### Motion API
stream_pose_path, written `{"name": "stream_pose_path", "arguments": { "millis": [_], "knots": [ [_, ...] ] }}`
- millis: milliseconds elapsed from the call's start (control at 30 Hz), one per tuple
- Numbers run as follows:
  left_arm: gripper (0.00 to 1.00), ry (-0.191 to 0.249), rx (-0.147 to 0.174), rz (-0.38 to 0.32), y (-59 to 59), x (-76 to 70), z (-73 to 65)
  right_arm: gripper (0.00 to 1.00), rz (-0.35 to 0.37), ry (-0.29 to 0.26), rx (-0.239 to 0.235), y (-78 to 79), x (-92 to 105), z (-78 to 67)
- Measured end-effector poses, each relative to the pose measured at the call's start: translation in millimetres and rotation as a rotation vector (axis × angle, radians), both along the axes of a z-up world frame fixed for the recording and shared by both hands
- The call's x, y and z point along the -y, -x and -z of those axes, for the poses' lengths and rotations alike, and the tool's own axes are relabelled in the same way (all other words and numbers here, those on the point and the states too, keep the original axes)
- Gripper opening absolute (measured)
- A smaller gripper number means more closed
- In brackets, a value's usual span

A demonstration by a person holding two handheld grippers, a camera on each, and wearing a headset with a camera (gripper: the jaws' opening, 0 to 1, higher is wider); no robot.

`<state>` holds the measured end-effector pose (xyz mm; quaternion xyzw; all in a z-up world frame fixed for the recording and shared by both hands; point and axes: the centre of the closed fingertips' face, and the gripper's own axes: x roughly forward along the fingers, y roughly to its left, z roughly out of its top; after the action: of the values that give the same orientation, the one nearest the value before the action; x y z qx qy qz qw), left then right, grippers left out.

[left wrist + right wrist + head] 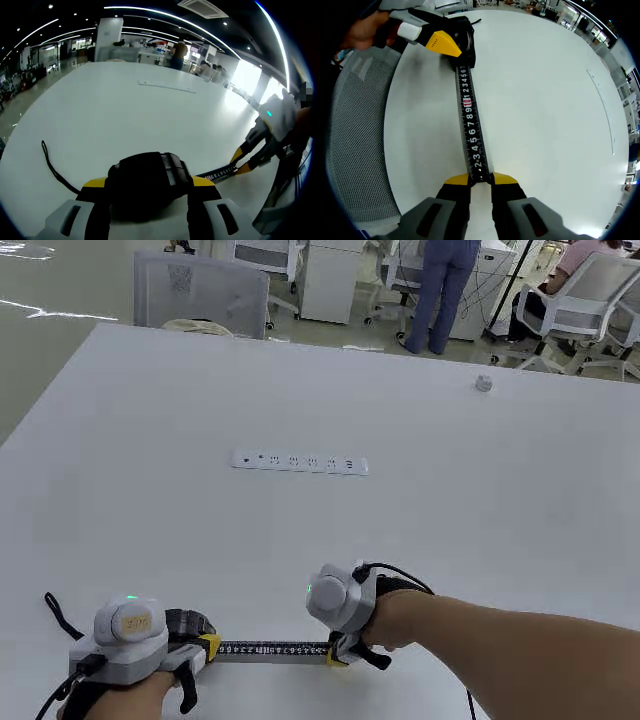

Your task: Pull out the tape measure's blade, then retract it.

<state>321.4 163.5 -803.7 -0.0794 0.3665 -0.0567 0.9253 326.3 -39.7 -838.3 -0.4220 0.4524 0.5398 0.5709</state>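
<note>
- Case: at the near edge of the surface, toward its left corner. The blade runs out of it a short way to the right, along that edge.
- Step, as judged: pull-out partly done. Draw the tip straight away from the case mouth with the blade flat and untwisted. Brace the case. On retraction, guide the blade in slowly.
- Left claw: closed around the case, a jaw on each side.
- Right claw: pinched tight on the blade's tip end.
- Power strip: mid-surface, well apart.
</note>
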Motion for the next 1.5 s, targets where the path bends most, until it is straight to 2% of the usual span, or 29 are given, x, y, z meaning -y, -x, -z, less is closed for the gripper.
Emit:
{"name": "stream_pose_path", "arguments": {
  "millis": [1500],
  "knots": [
    [0.58,0.007,-0.003,0.001,-0.4,0.3,0.9,0.15,-0.002,-0.024,-0.002,1.8,-20.6,0.3]
  ]
}}
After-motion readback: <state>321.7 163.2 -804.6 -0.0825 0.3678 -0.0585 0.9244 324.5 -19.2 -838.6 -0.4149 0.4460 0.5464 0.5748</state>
